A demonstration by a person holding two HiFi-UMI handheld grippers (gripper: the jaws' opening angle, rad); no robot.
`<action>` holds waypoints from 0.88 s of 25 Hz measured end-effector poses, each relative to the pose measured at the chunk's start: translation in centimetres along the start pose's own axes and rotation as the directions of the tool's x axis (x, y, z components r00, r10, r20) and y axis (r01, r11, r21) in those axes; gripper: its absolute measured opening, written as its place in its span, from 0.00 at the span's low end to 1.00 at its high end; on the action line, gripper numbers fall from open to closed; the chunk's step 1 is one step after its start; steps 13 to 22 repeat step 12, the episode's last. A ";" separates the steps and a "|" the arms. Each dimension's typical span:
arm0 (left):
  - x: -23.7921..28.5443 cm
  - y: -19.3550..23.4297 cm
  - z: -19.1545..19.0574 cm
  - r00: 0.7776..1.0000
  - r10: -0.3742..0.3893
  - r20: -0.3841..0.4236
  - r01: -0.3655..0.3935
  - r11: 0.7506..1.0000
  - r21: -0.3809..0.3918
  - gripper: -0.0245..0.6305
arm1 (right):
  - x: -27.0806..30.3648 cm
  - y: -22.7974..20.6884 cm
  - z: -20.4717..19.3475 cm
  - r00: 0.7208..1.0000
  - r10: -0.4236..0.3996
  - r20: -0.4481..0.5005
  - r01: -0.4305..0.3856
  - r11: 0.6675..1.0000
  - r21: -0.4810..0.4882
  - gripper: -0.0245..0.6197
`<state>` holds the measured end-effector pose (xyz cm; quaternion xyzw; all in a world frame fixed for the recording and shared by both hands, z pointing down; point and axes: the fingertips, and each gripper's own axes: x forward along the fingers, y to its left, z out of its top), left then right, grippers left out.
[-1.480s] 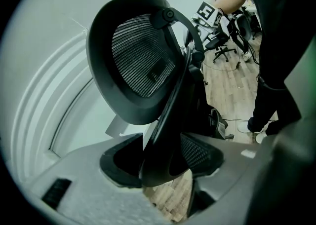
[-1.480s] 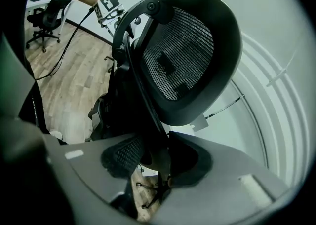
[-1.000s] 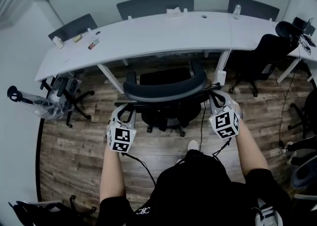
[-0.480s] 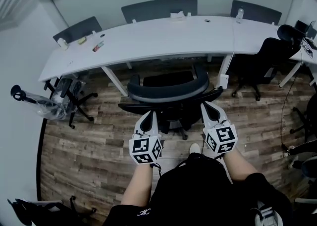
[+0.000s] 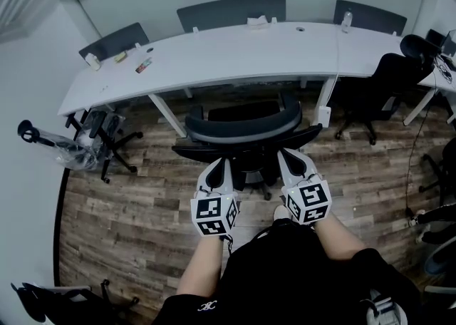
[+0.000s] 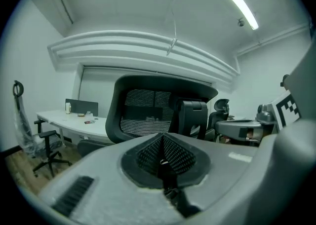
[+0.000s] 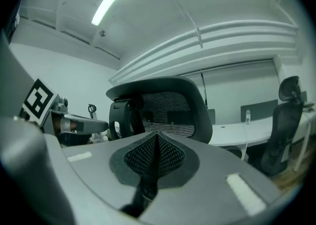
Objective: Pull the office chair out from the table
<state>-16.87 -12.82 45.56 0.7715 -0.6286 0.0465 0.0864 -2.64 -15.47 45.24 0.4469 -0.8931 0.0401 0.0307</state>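
Office chair (image 5: 242, 131) stands just in front of the desk (image 5: 214, 53), with its backrest toward us. We hold the left gripper (image 5: 219, 167) and right gripper (image 5: 288, 156) near the backrest but apart from it, fingers (image 6: 180, 157) clenched on nothing. To pull it farther out, we would grasp both backrest edges evenly and draw straight back. Count on this side: one desk, two grippers, one left chair (image 5: 107, 131), one right chair (image 5: 381, 78).

Black short-sleeved shirt (image 5: 285, 274), grey hand-held grippers (image 5: 216, 168) (image 5: 288, 157), black-white marker cubes (image 5: 214, 215)
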 end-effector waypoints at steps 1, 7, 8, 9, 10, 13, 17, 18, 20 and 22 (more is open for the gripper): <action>0.0 0.0 0.0 1.000 -0.004 -0.004 0.004 1.000 -0.007 0.05 | 0.0 0.3 0.0 1.000 0.001 -0.001 -0.002 1.000 -0.016 0.05; 0.2 -0.5 -0.4 0.999 -0.045 -0.014 0.045 0.998 -0.049 0.05 | 0.1 0.8 -0.5 1.000 0.007 -0.023 -0.007 1.000 -0.017 0.05; 0.3 -0.6 -0.4 0.999 -0.051 -0.015 0.050 0.998 -0.044 0.05 | 0.2 0.7 -0.5 1.000 0.006 -0.024 -0.006 1.000 -0.017 0.05; 0.5 -0.7 -0.3 0.998 -0.053 -0.016 0.052 0.998 -0.039 0.05 | 0.3 0.6 -0.5 1.000 0.007 -0.026 -0.007 1.000 -0.018 0.05; 0.6 -0.7 -0.2 0.998 -0.053 -0.016 0.052 0.998 -0.034 0.05 | 0.4 0.6 -0.5 1.000 0.008 -0.028 -0.009 1.000 -0.021 0.05; 0.8 -0.7 0.0 0.999 -0.051 -0.017 0.050 0.998 -0.026 0.05 | 0.5 0.6 -0.4 0.999 0.013 -0.032 -0.014 1.000 -0.027 0.05; 0.8 -0.7 0.0 0.999 -0.051 -0.017 0.050 0.998 -0.026 0.05 | 0.5 0.6 -0.4 0.999 0.013 -0.032 -0.014 1.000 -0.027 0.05; 0.8 -0.7 0.0 0.999 -0.051 -0.017 0.050 0.998 -0.026 0.05 | 0.5 0.6 -0.4 0.999 0.013 -0.032 -0.014 1.000 -0.027 0.05; 0.8 -0.7 0.0 0.999 -0.051 -0.017 0.050 0.998 -0.026 0.05 | 0.5 0.6 -0.4 0.999 0.013 -0.032 -0.014 1.000 -0.027 0.05; 0.8 -0.7 0.0 0.999 -0.051 -0.017 0.050 0.998 -0.026 0.05 | 0.5 0.6 -0.4 0.999 0.013 -0.032 -0.014 1.000 -0.027 0.05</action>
